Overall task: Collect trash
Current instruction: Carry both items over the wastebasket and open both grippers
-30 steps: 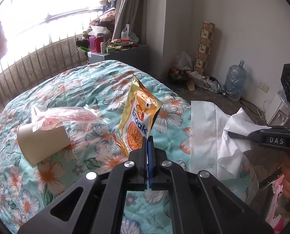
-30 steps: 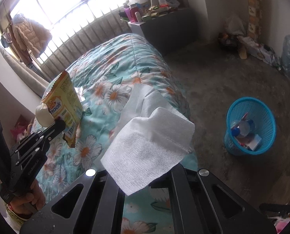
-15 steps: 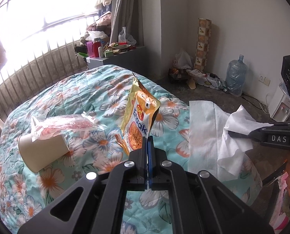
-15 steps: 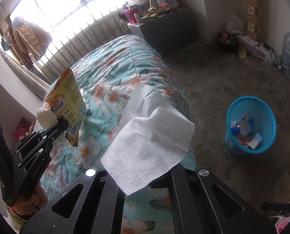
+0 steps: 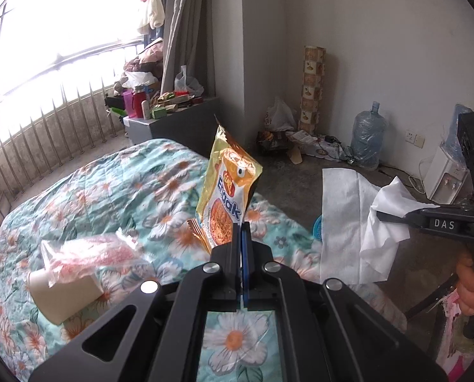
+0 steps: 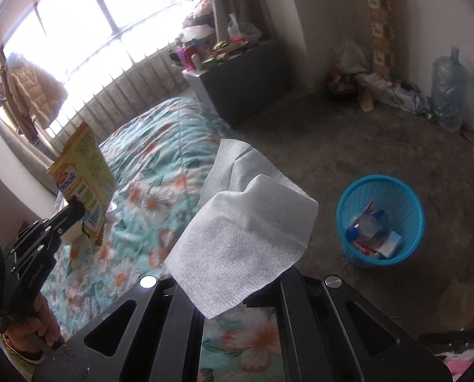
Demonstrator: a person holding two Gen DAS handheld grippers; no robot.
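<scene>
My left gripper [image 5: 241, 232] is shut on a yellow-orange snack packet [image 5: 229, 197] and holds it upright above the floral bed; the same gripper [image 6: 76, 208] and packet [image 6: 84, 178] show at the left of the right wrist view. My right gripper [image 5: 380, 215] is shut on a white tissue [image 5: 386, 235]. In its own view the tissue [image 6: 246, 242] hangs over the fingers and hides their tips. A blue mesh trash basket [image 6: 409, 200] with bottles and wrappers in it stands on the floor to the right.
A paper cup [image 5: 61, 296] and a clear pink-printed plastic wrapper [image 5: 87, 254] lie on the floral bed [image 5: 116, 184]. A second white tissue [image 5: 342, 219] lies on the bed's right edge. A cluttered grey cabinet [image 5: 179, 121], a water jug [image 5: 366, 140] and wall clutter stand behind.
Both grippers have risen and tilted up with their items, so more of the wall and window shows. The basket now sits a little lower right in the right wrist view.
</scene>
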